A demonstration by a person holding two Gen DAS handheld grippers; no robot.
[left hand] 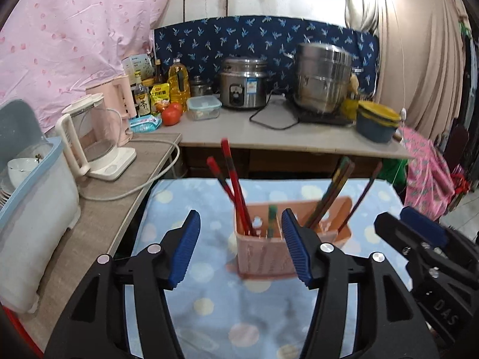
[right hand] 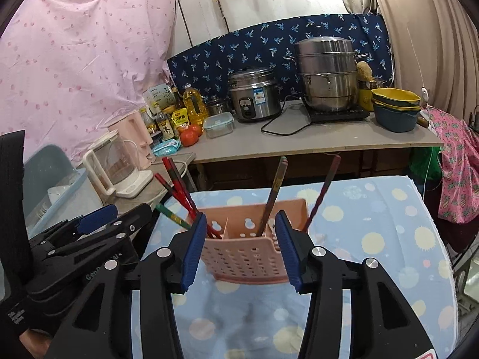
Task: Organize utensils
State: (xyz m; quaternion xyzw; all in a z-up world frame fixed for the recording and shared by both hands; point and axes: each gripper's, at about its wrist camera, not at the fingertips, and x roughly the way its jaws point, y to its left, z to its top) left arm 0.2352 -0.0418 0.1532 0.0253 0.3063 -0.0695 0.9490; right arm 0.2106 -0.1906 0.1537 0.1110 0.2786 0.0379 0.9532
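- Pink utensil holder (right hand: 245,251): centre of frame, upright on dotted blue cloth (right hand: 374,239).
- Chopsticks (right hand: 176,191): standing in holder's compartments, leaning left and right; none visible loose on cloth.
- Left tongs (left hand: 239,246): wide, empty.
- Right tongs (right hand: 241,249): wide, empty, flanking holder.
- Progress: seemingly near complete; little visibly left.
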